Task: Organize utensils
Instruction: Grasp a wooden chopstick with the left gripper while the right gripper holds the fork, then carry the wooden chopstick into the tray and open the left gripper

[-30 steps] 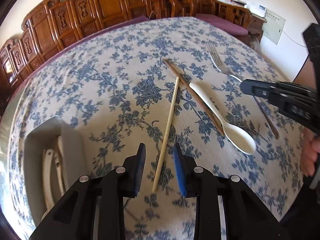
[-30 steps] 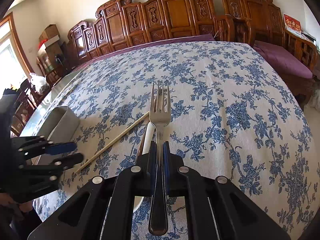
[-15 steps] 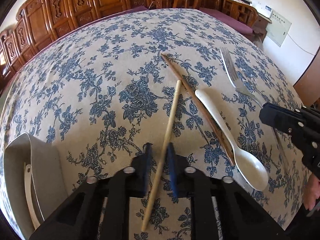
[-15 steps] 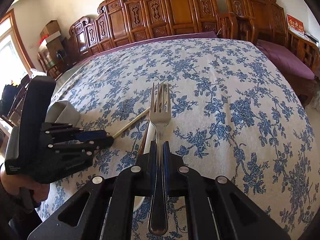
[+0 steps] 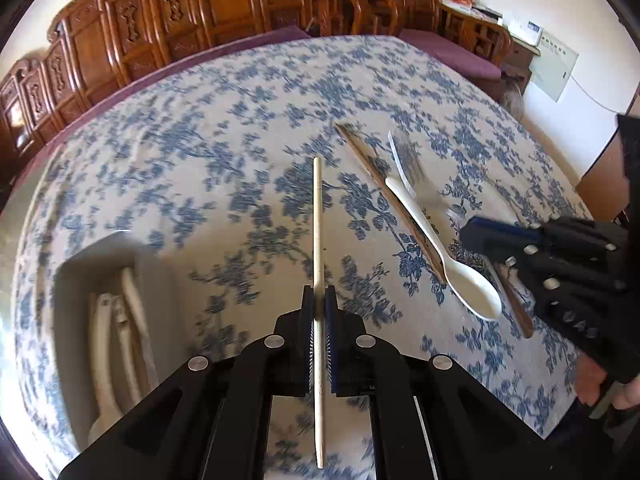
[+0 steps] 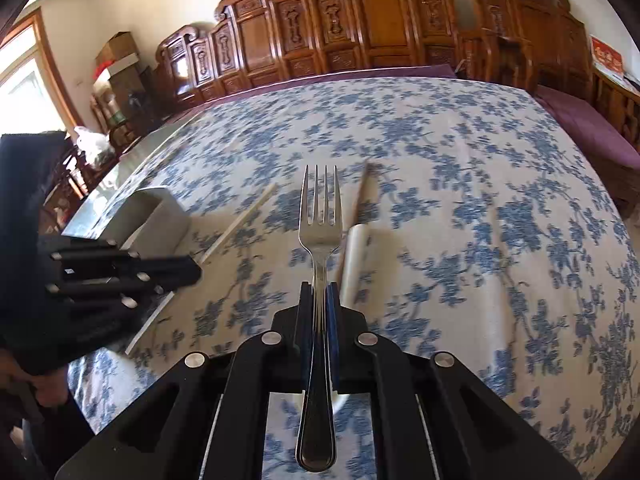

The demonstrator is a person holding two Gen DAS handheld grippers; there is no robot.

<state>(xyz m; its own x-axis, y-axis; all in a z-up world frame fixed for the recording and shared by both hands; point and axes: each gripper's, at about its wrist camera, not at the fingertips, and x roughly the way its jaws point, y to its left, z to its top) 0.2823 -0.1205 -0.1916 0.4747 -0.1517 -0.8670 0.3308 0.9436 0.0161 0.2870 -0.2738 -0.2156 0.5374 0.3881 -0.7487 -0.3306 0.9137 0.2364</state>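
My left gripper point(image 5: 319, 294) is shut on a pale wooden chopstick point(image 5: 318, 216) and holds it above the floral tablecloth. My right gripper point(image 6: 319, 290) is shut on a steel fork point(image 6: 319, 216), tines pointing forward, lifted off the table. A white ceramic spoon point(image 5: 440, 252) and a dark brown chopstick point(image 5: 384, 188) lie side by side on the cloth, right of the left gripper. The grey utensil box point(image 5: 64, 280) stands at the lower left and holds white utensils point(image 5: 128, 304). The box also shows in the right wrist view point(image 6: 160, 216).
The round table point(image 5: 240, 92) has a blue floral cloth. Carved wooden chairs point(image 5: 224, 4) ring its far side. The right gripper point(image 5: 560, 256) shows at the right edge of the left wrist view, over the spoon's bowl end.
My left gripper has shut on the pale chopstick and lifted it. My right gripper has lifted the fork higher and moved closer to the spoon.
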